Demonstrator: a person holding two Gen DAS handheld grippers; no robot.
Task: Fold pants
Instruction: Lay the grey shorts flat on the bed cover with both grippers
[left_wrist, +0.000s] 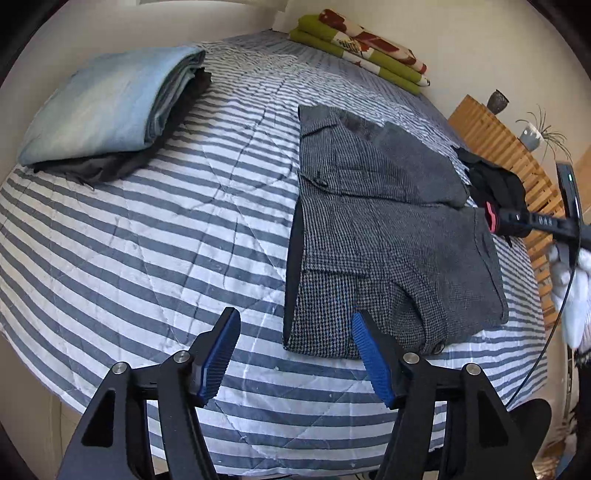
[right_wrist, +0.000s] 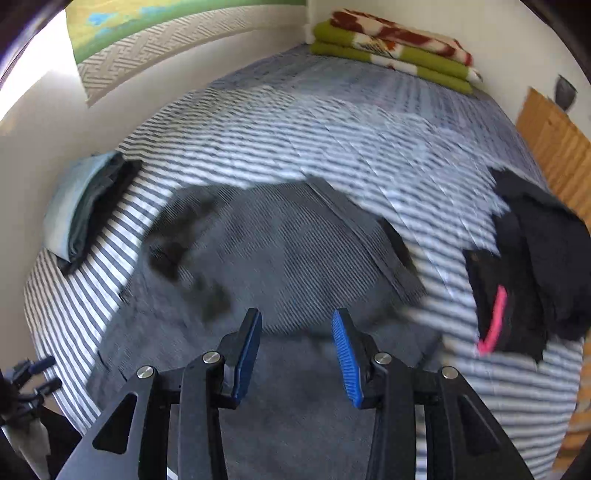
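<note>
A bed with a blue-and-white striped quilt is sitting against cream walls. Daylight is falling across it, and a slatted wooden rack is standing beside it

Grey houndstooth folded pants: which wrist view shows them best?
Left wrist. The grey houndstooth folded pants lie sharp and whole on the striped quilt, with folds and buttons visible. The right wrist view shows them motion-blurred and partly hidden behind its fingers.
</note>
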